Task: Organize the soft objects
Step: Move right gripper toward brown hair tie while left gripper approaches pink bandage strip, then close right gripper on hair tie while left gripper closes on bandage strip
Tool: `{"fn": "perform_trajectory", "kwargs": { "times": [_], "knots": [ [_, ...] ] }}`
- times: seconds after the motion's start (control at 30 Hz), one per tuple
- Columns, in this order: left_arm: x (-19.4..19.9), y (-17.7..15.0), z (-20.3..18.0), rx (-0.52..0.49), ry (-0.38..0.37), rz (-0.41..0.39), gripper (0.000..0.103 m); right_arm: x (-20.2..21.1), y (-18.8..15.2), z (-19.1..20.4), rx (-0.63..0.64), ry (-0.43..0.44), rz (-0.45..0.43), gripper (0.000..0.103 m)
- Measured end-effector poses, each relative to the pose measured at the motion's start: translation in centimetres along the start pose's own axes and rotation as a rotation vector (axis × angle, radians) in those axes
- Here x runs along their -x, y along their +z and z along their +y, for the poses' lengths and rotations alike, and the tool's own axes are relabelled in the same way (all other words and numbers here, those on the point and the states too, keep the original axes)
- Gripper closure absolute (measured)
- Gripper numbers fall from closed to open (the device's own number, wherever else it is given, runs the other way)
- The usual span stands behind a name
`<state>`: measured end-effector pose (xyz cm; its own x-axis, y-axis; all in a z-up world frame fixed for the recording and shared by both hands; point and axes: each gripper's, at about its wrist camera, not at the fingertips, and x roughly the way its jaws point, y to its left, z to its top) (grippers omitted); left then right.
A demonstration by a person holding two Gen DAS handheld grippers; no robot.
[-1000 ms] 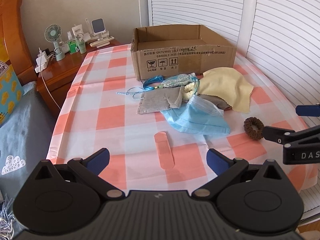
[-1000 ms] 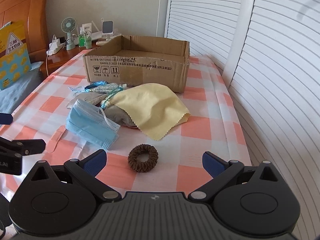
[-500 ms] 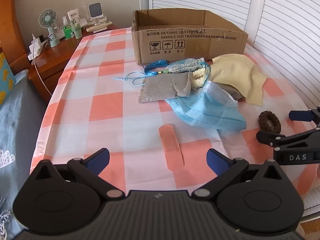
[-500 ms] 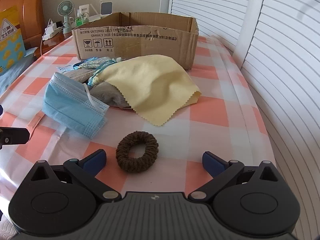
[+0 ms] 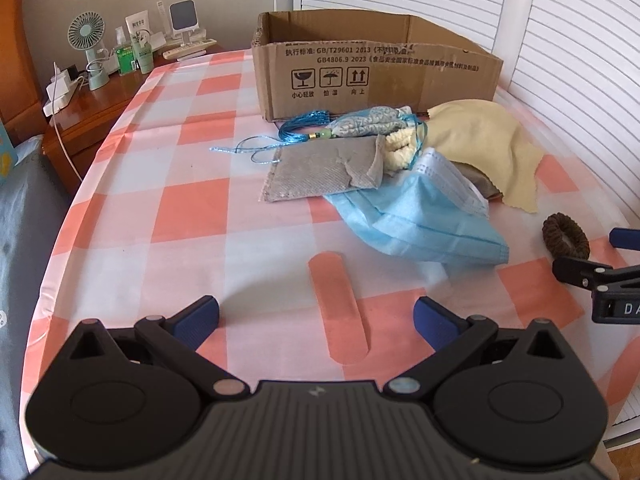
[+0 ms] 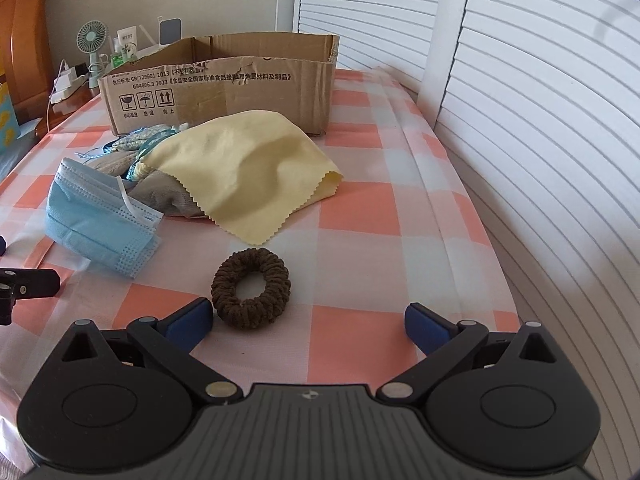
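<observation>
A pile of soft things lies in front of an open cardboard box [image 5: 376,76] [image 6: 224,84]: a blue face mask [image 5: 420,224] [image 6: 96,224], a grey pouch [image 5: 320,176], a yellow cloth [image 5: 488,140] [image 6: 248,168] and a patterned sachet with blue tassel [image 5: 360,124]. A pink plaster strip [image 5: 340,308] lies flat between my left gripper's [image 5: 316,318] open fingers. A brown scrunchie [image 6: 251,287] [image 5: 565,236] sits just ahead of my right gripper [image 6: 308,322], close to its left fingertip; that gripper is open and empty.
The table wears a pink-and-white checked cloth [image 5: 168,200]. White louvred doors [image 6: 520,120] run along the right edge. A wooden nightstand [image 5: 84,108] with a small fan, bottles and a charger stands at the back left. A bed edge lies at the left.
Both grippers have moved forward and lower toward the table. The plaster strip now lies between the left fingers, and the scrunchie is nearer the right gripper's left fingertip. Nothing has been grasped.
</observation>
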<state>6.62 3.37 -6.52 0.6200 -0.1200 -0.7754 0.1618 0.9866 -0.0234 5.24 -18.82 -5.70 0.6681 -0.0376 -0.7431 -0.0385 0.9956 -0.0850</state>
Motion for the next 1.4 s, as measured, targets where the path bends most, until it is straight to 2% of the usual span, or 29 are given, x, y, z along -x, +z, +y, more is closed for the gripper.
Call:
{"fn": "perform_trajectory", "kwargs": {
  "times": [0.23, 0.43, 0.6, 0.67, 0.73, 0.8, 0.93, 1.07, 1.13, 1.3, 1.33, 1.4],
  "knots": [
    [0.4, -0.6, 2.3, -0.002, 0.003, -0.017, 0.0, 0.1, -0.5, -0.2, -0.007, 0.011, -0.018, 0.0],
    [0.6, -0.8, 3.8, 0.035, 0.042, -0.023, 0.0, 0.2, -0.6, -0.2, -0.005, 0.013, -0.022, 0.0],
    [0.9, -0.9, 1.8, -0.099, 0.018, -0.065, 0.002, 0.3, -0.7, -0.1, 0.003, 0.017, -0.027, 0.0],
    [1.0, -0.8, 1.3, -0.123, -0.008, -0.079, 0.01, 0.3, -0.7, -0.1, 0.005, 0.019, -0.028, 0.0],
    [1.1, -0.7, 1.1, -0.112, -0.049, -0.086, 0.032, 0.3, -0.7, 0.0, 0.007, 0.02, -0.029, 0.0],
    [1.2, -0.6, 1.0, -0.1, -0.071, -0.088, 0.046, 0.4, -0.7, 0.0, 0.013, 0.024, -0.032, 0.0],
    [1.4, -0.8, 0.4, -0.13, -0.081, -0.101, 0.06, 0.4, -0.7, 0.3, 0.034, 0.032, -0.036, 0.0],
    [1.2, -0.5, 0.1, -0.133, -0.095, -0.099, 0.068, 0.5, -0.6, 0.8, 0.072, 0.045, -0.051, 0.0],
    [1.2, -0.4, 0.0, -0.129, -0.101, -0.099, 0.075, 0.5, -0.6, 1.0, 0.088, 0.049, -0.057, 0.0],
    [1.1, -0.4, -0.2, -0.136, -0.09, -0.109, 0.08, 0.5, -0.4, 1.4, 0.13, 0.066, -0.07, 0.001],
    [1.1, -0.4, -0.2, -0.136, -0.089, -0.108, 0.081, 0.5, -0.4, 1.4, 0.137, 0.07, -0.073, 0.002],
    [1.1, -0.3, -0.2, -0.134, -0.088, -0.107, 0.081, 0.6, -0.3, 1.5, 0.15, 0.084, -0.077, 0.011]
  ]
}}
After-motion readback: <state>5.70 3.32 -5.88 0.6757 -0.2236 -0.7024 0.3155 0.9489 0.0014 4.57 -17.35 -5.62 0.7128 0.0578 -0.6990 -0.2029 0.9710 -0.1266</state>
